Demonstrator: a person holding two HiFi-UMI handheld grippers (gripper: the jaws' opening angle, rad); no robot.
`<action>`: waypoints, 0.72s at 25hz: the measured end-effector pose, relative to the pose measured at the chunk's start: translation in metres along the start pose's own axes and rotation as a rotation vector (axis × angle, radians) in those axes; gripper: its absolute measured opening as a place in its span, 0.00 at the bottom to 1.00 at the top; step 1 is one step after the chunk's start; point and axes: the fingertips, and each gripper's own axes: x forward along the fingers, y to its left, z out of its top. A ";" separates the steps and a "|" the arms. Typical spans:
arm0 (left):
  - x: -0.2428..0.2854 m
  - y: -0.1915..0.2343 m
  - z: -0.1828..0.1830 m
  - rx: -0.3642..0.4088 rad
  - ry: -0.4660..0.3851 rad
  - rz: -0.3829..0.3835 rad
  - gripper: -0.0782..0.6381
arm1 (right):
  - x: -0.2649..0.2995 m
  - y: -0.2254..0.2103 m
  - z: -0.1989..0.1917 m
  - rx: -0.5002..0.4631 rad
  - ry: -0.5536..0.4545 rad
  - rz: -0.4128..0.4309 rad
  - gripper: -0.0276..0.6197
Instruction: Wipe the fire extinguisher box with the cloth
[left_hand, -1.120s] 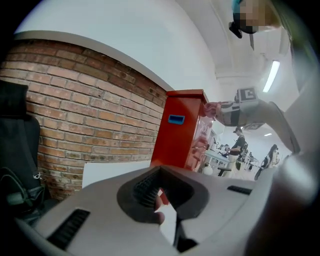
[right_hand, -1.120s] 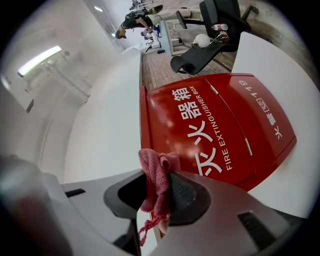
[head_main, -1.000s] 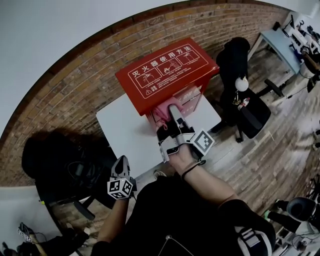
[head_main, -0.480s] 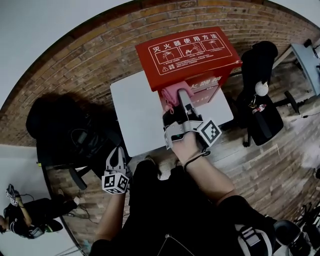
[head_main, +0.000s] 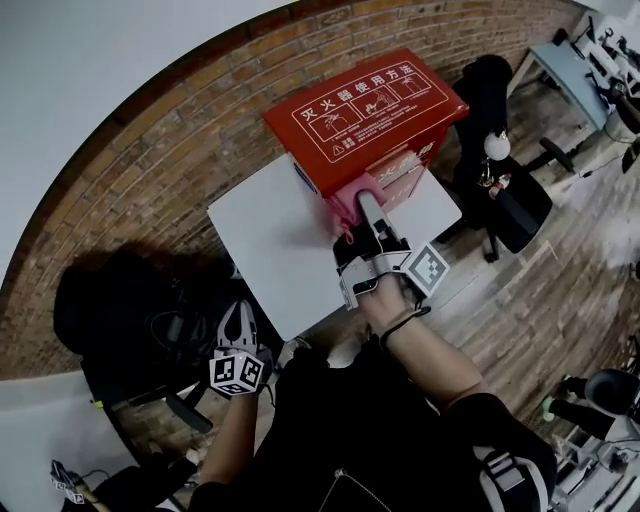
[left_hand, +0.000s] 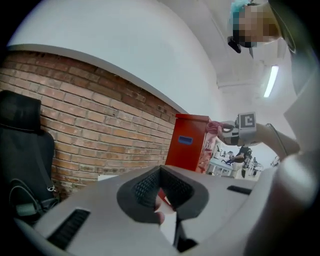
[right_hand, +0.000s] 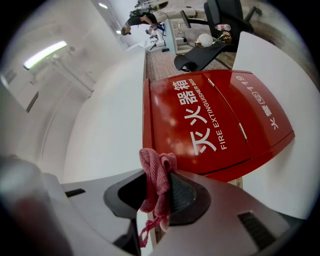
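Right gripper view: cloth (right_hand: 156, 177) pinched in right tongs (right_hand: 159, 196), red box (right_hand: 215, 125) just beyond.

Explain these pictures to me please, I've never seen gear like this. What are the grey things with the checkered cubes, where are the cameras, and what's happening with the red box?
There is no robot here. A person holds a two-jaw hand tool, called a gripper, in each hand. The top-down picture comes from a camera on the person's head. The other two come from cameras riding on each gripper, looking along its jaws. A red fire extinguisher box stands on a white table by a brick wall. The right gripper is shut on a pink cloth, held at the box's front for wiping. The left gripper is closed with nothing in it, low beside the person and off the table.
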 end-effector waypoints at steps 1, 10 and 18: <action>0.004 0.008 0.001 -0.012 0.014 -0.031 0.14 | 0.000 -0.001 0.000 -0.025 -0.016 -0.004 0.21; 0.022 0.034 0.004 -0.011 0.107 -0.199 0.14 | -0.002 -0.013 -0.004 -0.166 -0.091 -0.059 0.21; 0.033 0.004 -0.005 -0.009 0.096 -0.164 0.14 | -0.003 -0.031 0.002 -0.205 -0.064 -0.107 0.21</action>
